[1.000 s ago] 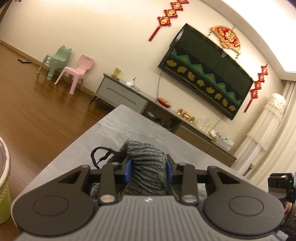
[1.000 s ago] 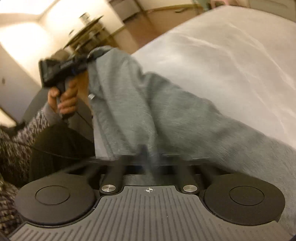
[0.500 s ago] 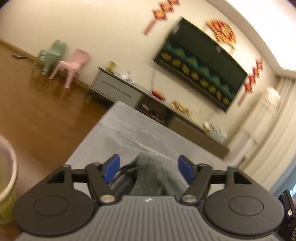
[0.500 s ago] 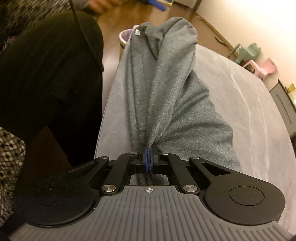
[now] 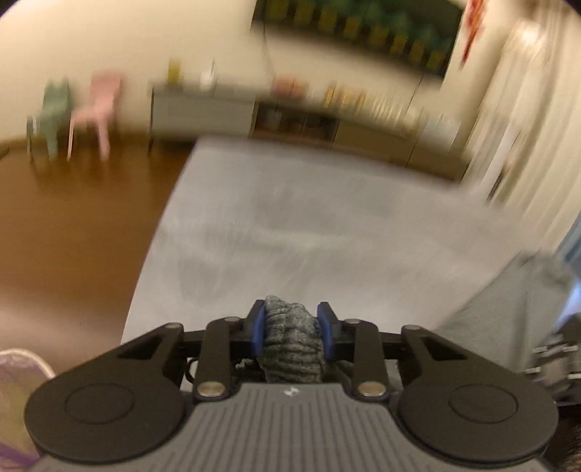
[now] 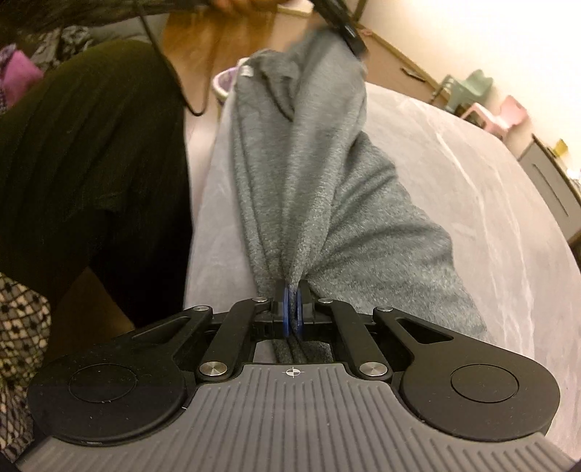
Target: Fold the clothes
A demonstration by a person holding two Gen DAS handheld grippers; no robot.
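The right gripper (image 6: 291, 308) has its blue pads pressed tight together on a pinched edge of the grey garment (image 6: 326, 203), with cloth running on beneath the fingers toward the camera. From that pinch the fabric fans out in long pleats: it is a soft, fuzzy, heathered grey knit, thick-looking, with a small pale tag near its far left corner. Its right part lies spread on the pale grey table (image 6: 472, 188), while the far end is lifted toward the left gripper (image 6: 341, 21), seen only as a dark blurred shape at the top of the right wrist view. In the left wrist view, the left gripper (image 5: 291, 328) is closing on a bunched ribbed hem of the garment (image 5: 290, 341), and both pads touch the bundle's sides. Beyond it the table (image 5: 326, 225) is blurred. A person's dark clothing (image 6: 90, 156) fills the near left.
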